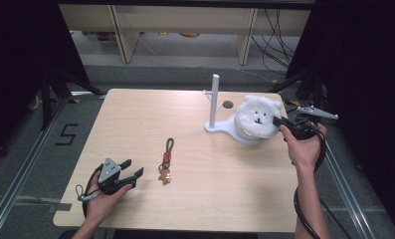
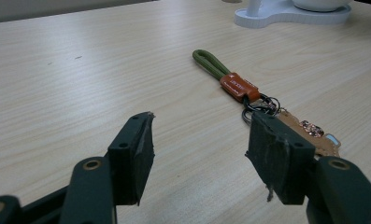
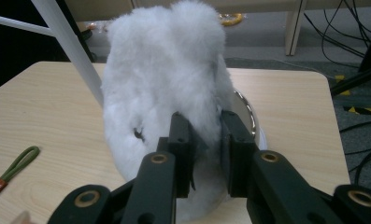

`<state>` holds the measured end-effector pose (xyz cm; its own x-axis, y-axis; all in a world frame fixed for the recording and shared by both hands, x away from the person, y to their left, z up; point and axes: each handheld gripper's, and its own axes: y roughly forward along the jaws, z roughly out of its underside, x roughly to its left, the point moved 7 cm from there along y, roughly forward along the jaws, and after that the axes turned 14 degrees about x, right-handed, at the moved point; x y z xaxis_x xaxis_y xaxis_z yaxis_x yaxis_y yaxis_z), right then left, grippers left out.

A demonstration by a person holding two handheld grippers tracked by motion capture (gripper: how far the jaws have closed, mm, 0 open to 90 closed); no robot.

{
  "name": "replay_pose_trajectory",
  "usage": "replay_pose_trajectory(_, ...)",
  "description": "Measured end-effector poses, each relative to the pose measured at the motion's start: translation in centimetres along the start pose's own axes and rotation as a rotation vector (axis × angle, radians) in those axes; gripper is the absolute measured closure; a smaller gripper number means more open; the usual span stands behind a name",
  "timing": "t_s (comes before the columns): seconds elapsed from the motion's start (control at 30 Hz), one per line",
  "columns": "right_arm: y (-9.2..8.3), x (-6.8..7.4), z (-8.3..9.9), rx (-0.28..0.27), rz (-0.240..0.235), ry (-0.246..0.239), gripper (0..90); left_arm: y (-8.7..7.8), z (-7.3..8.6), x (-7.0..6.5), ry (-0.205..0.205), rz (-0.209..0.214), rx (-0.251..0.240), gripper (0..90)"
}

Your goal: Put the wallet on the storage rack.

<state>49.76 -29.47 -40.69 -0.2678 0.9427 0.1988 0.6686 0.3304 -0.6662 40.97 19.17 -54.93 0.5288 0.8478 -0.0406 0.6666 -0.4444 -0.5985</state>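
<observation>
I see a light wooden bench (image 1: pixel 200 199) carrying three items. Toward its far right stands a white stand (image 1: pixel 216 122) with an upright post and a short side peg. On the stand's wide base lies a fluffy white plush bear face (image 1: pixel 257 117), its dot eyes and mouth turned up toward the high camera.

My right gripper (image 1: pixel 284 122), held in the right hand (image 1: pixel 304 147) at the bench's right edge, has its jaws clenched on the plush's near right rim. In the right gripper view the two black jaws pinch a fold of white fur (image 3: pixel 174 88) between them, and a metallic rim (image 3: pixel 246 109) shows just behind the plush.

Near the bench's middle lies a keychain (image 1: pixel 166 162): an olive green cord loop (image 2: pixel 211 63), an orange leather tab (image 2: pixel 239 86), metal rings and a brown flat charm (image 2: pixel 314 133), all flat on the wood.

My left gripper (image 1: pixel 130 175), in the left hand (image 1: pixel 103 199) at the near left, has its jaws released and spread wide, low over the bench, pointing at the keychain. Its right jaw sits just beside the charm; I cannot tell whether they touch.
</observation>
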Motion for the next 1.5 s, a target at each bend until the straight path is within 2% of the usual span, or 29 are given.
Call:
replay_pose_trajectory(0.07, 0.1, -0.3, -0.2, -0.003, 0.014, -0.020, 77.4, 0.0, 0.0, 0.0, 0.002, -0.003, 0.001, 39.6)
replay_pose_trajectory(0.1, 0.2, -0.4, -0.2, 0.002, 0.016, -0.009, 77.4, 0.0, 0.0, 0.0, 0.002, -0.003, 0.001, 39.6)
replay_pose_trajectory(0.13, 0.2, -0.6, -0.3, 0.006, 0.025, -0.021, 77.4, 0.0, 0.0, 0.0, 0.002, -0.003, 0.001, 39.6)
replay_pose_trajectory(0.17, 0.2, -0.5, -0.2, 0.018, 0.025, -0.001, 77.4, 0.0, 0.0, 0.0, 0.002, -0.003, 0.001, 39.6)
replay_pose_trajectory(0.2, 0.2, -0.5, -0.2, 0.018, 0.025, -0.001, 77.4, 0.0, 0.0, 0.0, 0.002, -0.003, 0.001, 39.6)
replay_pose_trajectory(0.23, 0.4, -0.8, -0.3, 0.005, 0.022, -0.029, 77.4, 0.0, 0.0, 0.0, 0.002, -0.003, 0.001, 39.6)
replay_pose_trajectory(0.27, 0.5, -0.7, -0.3, 0.011, 0.023, -0.005, 77.4, 0.0, 0.0, 0.0, 0.003, -0.004, 0.001, 39.6)
replay_pose_trajectory(0.3, 0.6, -0.9, -0.3, 0.015, 0.026, -0.015, 77.4, 0.0, 0.0, 0.0, 0.002, -0.004, 0.001, 39.6)
replay_pose_trajectory(0.33, 0.9, -0.9, -0.2, 0.004, 0.020, 0.020, 77.4, 0.0, 0.0, 0.0, 0.003, -0.004, 0.001, 39.6)
replay_pose_trajectory(0.37, 1.0, -1.2, -0.2, 0.012, 0.027, -0.001, 77.4, 0.0, 0.0, 0.0, 0.002, -0.005, 0.002, 39.6)
replay_pose_trajectory(0.4, 1.0, -1.2, -0.2, 0.012, 0.027, -0.001, 77.4, 0.0, 0.0, 0.0, 0.002, -0.005, 0.002, 39.6)
replay_pose_trajectory(0.47, 1.3, -1.4, 0.1, 0.026, 0.030, 0.029, 77.4, 0.0, 0.0, 0.0, 0.001, -0.002, -0.005, 39.6)
replay_pose_trajectory(0.5, 1.4, -1.8, 0.0, 0.019, 0.035, -0.006, 77.4, 0.1, 0.0, 0.0, 0.001, 0.001, -0.006, 39.7)
replay_pose_trajectory(0.57, 1.5, -1.8, 0.0, 0.018, 0.032, -0.002, 77.4, 0.1, 0.0, 0.0, 0.002, 0.001, -0.006, 39.7)
replay_pose_trajectory(0.6, 1.5, -1.7, 0.1, 0.031, 0.042, 0.024, 77.4, 0.1, 0.0, 0.0, 0.002, 0.001, -0.005, 39.7)
replay_pose_trajectory(0.63, 1.7, -2.1, 0.0, 0.018, 0.041, -0.012, 77.4, 0.1, 0.0, 0.0, 0.001, 0.001, -0.005, 39.7)
replay_pose_trajectory(0.77, 1.9, -2.3, 0.1, 0.042, 0.055, -0.008, 77.4, 0.1, 0.0, -0.1, 0.002, 0.001, -0.005, 39.7)
replay_pose_trajectory(0.8, 1.9, -2.0, 0.1, 0.044, 0.052, 0.021, 77.3, 0.1, 0.0, -0.1, 0.002, 0.002, -0.005, 39.7)
replay_pose_trajectory(0.83, 2.0, -2.2, 0.1, 0.047, 0.059, 0.009, 77.4, 0.1, 0.0, 0.0, 0.001, 0.001, -0.007, 39.7)
replay_pose_trajectory(0.93, 2.2, -2.2, 0.1, 0.060, 0.060, 0.017, 77.3, 0.0, 0.0, 0.0, 0.001, -0.004, 0.000, 39.7)
replay_pose_trajectory(0.97, 2.4, -2.5, 0.1, 0.071, 0.071, -0.026, 77.3, 0.1, 0.0, -0.1, 0.001, 0.002, -0.005, 39.7)
replay_pose_trajectory(1.0, 2.6, -2.5, 0.2, 0.079, 0.081, -0.030, 77.3, 0.1, 0.0, -0.1, 0.003, 0.002, -0.006, 39.7)
replay_pose_trajectory(1.17, 3.0, -2.6, 0.4, 0.096, 0.095, -0.038, 77.2, 0.1, 0.0, -0.1, 0.000, 0.001, -0.005, 39.7)
replay_pose_trajectory(1.3, 3.1, -2.7, 0.2, 0.119, 0.125, -0.050, 77.2, 0.1, 0.0, -0.1, 0.003, 0.002, -0.004, 39.7)
replay_pose_trajectory(1.43, 3.4, -2.5, -0.2, 0.133, 0.130, -0.087, 77.1, 0.1, 0.0, -0.1, 0.005, -0.005, 0.002, 39.8)
replay_pose_trajectory(1.5, 3.7, -2.0, -0.3, 0.147, 0.139, -0.058, 77.0, 0.1, 0.0, -0.1, 0.008, -0.006, 0.005, 39.9)
